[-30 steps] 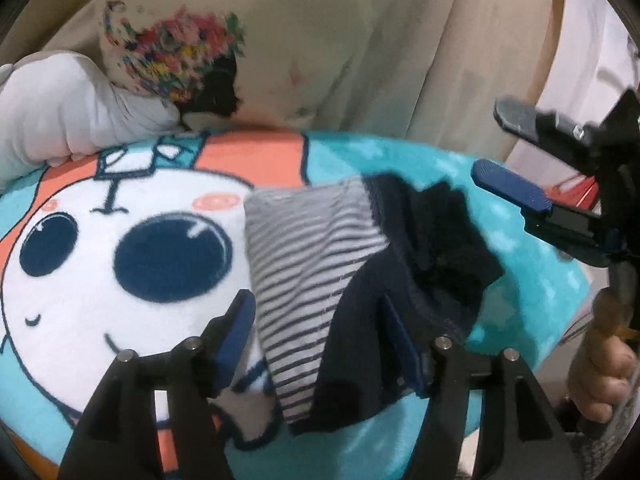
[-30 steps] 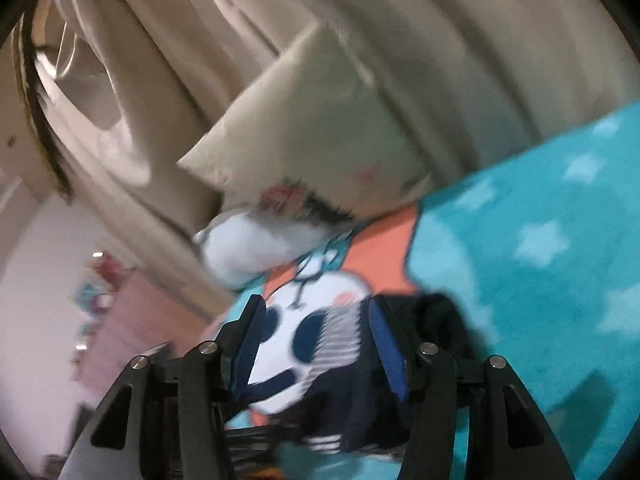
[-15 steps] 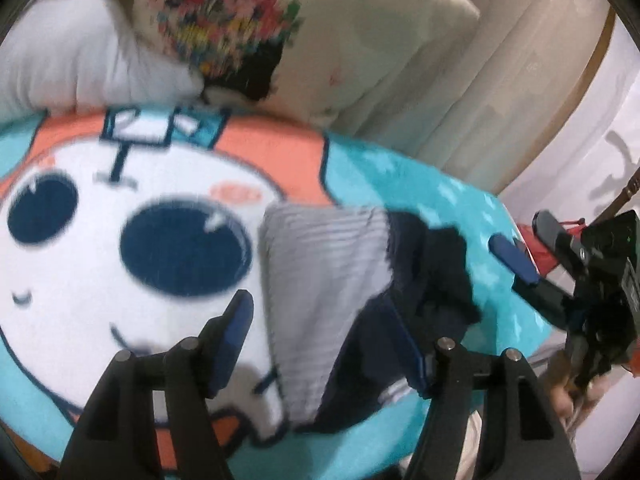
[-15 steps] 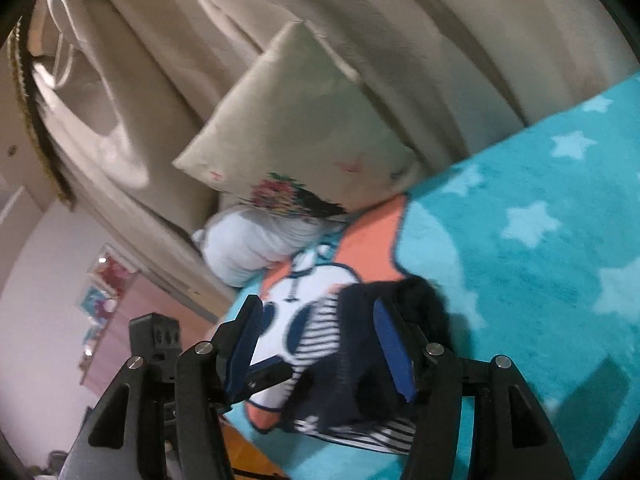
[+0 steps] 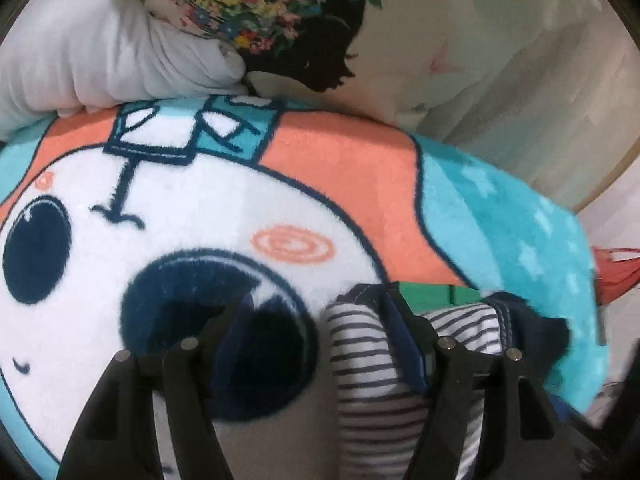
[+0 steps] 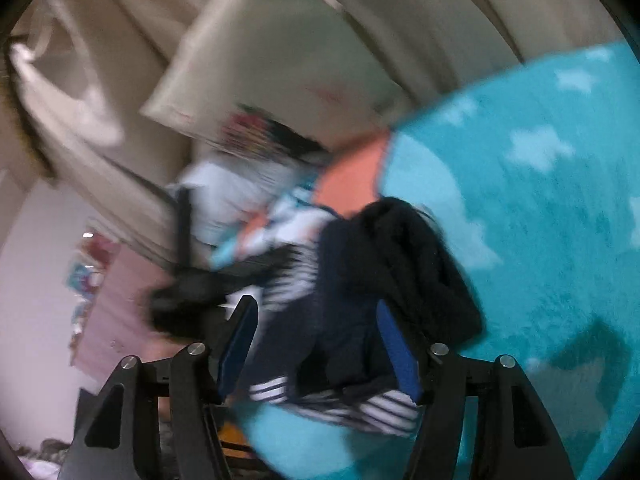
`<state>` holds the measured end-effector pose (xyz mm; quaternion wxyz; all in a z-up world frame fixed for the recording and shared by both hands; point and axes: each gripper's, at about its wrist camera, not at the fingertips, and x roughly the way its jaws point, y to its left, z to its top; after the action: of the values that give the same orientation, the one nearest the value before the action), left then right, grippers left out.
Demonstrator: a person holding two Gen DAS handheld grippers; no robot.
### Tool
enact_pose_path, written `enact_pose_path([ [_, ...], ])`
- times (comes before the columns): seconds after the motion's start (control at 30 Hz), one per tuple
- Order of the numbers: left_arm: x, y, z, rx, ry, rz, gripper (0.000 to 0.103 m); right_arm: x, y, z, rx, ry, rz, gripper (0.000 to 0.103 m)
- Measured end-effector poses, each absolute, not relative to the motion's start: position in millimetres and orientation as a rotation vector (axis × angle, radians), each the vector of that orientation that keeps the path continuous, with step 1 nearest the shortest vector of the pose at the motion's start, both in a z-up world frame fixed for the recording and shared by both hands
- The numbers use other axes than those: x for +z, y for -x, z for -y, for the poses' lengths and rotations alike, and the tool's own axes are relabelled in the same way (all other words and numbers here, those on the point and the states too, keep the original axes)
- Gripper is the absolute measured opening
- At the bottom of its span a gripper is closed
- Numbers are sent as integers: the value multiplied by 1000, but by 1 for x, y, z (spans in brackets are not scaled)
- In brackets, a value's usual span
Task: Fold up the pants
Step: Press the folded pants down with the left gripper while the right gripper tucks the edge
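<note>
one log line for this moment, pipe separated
task: fold pants | pants: bunched on blanket | left gripper: jaws open, low at pants | right gripper: jaws open over pants, blurred

Striped-and-navy pants [image 5: 372,364] bunched on blanket [image 5: 500,216]

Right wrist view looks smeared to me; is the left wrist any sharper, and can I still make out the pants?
Right wrist view: heavy motion blur, the pants only a dark and striped mass between the open right gripper. Left wrist view: sharper, stripes on the pants readable, fisheye bending the blanket; slight blur at the left gripper.
</note>
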<state>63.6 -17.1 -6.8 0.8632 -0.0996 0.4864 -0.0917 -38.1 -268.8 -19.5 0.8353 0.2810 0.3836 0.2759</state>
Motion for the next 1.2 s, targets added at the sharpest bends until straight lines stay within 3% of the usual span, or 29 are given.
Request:
enact_pose_path([
  [0.07,4,-53,10,-231,223,-994,66,-15,41,274,595,-616,-781,67],
  [0.2,13,-34,-5,-328,269,-962,85,-4,54,293,559,-602,-712,76],
  [0.33,-8,-34,-1,-427,339,-1045,86,-15,59,314,479,-613,-722,79],
  [0.43,-19,-38,8,-479,390,-1057,94,-30,49,317,490,-677,-763,80],
  [0.5,-19,-42,22,-553,377,-1062,94,-38,39,312,493,-675,-781,79],
  [0.57,-21,-43,33,-592,379,-1072,80,-38,31,306,508,-660,-776,72],
  [0.6,-22,-42,38,-593,365,-1080,65,-38,25,302,537,-665,-785,55],
  [0.63,-21,-40,41,-581,345,-1072,56,-38,21,298,563,-683,-795,45],
  [0.73,-16,-38,37,-592,365,-1059,40,-39,16,293,600,-716,-803,42],
  [0.97,16,-61,31,-538,346,-987,38,4,-2,279,656,-689,-732,41],
  [1.07,20,-83,30,-443,301,-986,42,13,-22,272,632,-660,-723,41],
  [1.2,2,-96,20,-331,273,-1023,46,-8,-53,268,411,-538,-816,49],
])
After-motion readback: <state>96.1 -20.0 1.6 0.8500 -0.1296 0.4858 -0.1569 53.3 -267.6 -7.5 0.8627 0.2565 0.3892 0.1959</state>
